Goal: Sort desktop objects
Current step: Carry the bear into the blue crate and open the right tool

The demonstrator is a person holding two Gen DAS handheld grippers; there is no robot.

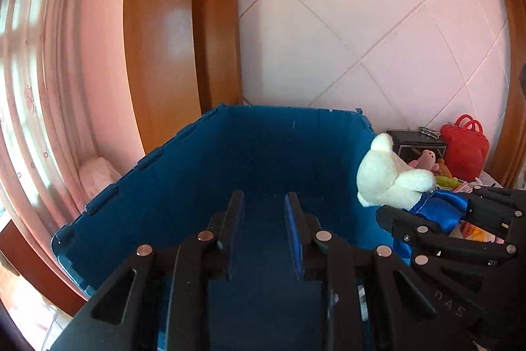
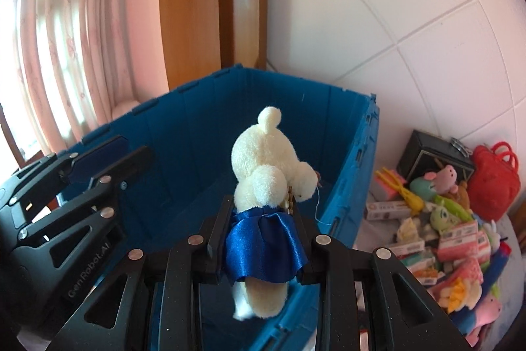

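Note:
My right gripper (image 2: 261, 206) is shut on a cream plush bear in a blue satin skirt (image 2: 263, 173) and holds it over the right rim of a large blue plastic crate (image 2: 184, 147). In the left wrist view the bear (image 1: 388, 173) and the right gripper (image 1: 427, 219) show at the right, beside the crate (image 1: 263, 147). My left gripper (image 1: 264, 203) is open and empty, its fingers pointing into the crate. It also shows at the left of the right wrist view (image 2: 108, 153).
A pile of small toys and pink boxes (image 2: 453, 232) lies on the table right of the crate. A black box (image 2: 430, 157) and a red toy handbag (image 2: 493, 183) stand behind it. White tiled wall, wooden frame and pink curtain lie beyond.

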